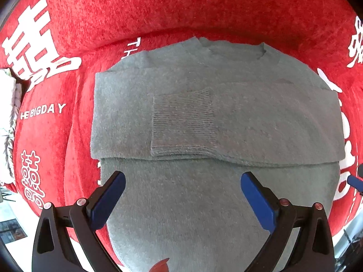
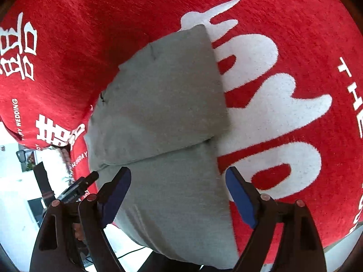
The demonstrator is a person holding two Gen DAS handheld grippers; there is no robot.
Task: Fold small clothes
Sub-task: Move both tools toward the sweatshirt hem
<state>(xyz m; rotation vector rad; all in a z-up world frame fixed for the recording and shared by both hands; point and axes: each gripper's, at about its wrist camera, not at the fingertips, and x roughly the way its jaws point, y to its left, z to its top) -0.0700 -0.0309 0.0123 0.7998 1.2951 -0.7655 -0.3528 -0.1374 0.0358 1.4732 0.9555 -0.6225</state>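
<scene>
Sweater (image 1: 204, 117), soft limp knit, sleeves folded in; I judge the hem corners best. Left tool (image 1: 182, 198) and right tool (image 2: 178, 193) gape wide, empty.

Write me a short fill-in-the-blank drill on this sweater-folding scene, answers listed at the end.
1. The sweater is ____ in colour.
2. It lies on a ____ cloth with white lettering.
3. The ribbed cuff of a sleeve lies folded across the sweater's ____.
4. The left gripper and right gripper both have their jaws ____.

Answers: grey; red; body; open
</scene>
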